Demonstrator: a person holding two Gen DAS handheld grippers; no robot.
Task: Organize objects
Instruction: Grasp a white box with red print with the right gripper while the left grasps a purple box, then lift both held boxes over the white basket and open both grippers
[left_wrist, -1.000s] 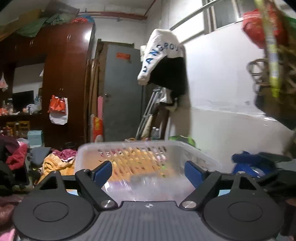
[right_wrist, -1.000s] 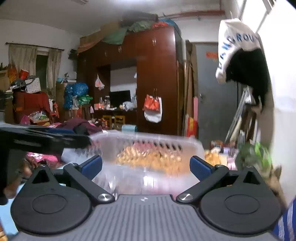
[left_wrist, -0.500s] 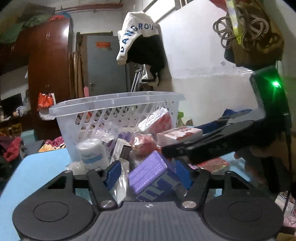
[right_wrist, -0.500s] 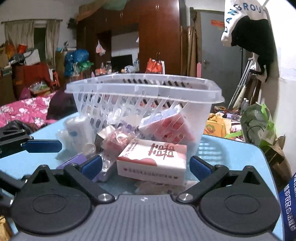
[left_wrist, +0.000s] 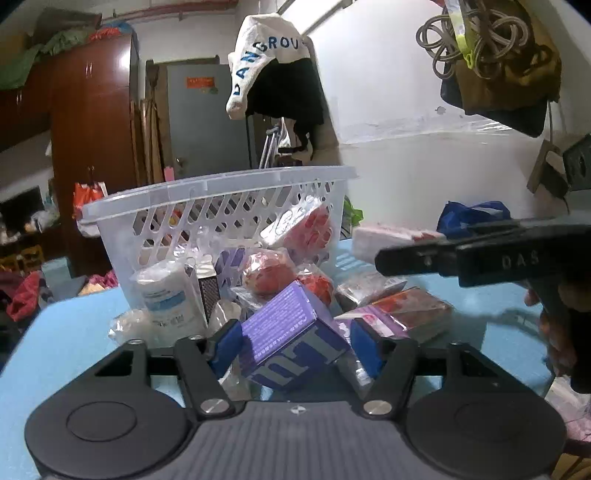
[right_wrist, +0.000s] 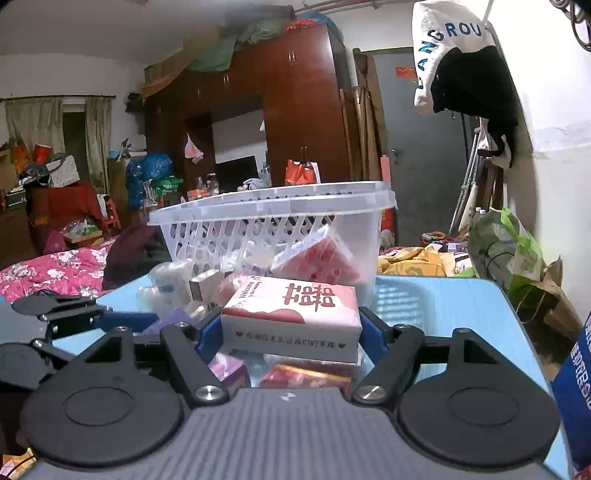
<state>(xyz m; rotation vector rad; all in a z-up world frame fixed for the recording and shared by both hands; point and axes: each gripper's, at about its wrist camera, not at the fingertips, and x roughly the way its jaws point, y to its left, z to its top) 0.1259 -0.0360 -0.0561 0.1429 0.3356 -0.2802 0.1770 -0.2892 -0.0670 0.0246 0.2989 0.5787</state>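
Observation:
A clear plastic basket stands tilted on the blue table, with packets and boxes spilled in front of it. My left gripper is shut on a purple box. My right gripper is shut on a pink and white box and holds it just above other packets; it also shows in the left wrist view. The basket shows in the right wrist view too.
A white roll, red packets and a flat red pack lie around the basket. A green bag sits beyond the table's right edge. The wall is behind, a bed to the left.
Both grippers came down from the basket rim to the spilled pile. The left one closed on the purple box and the right one closed on the pink and white box.

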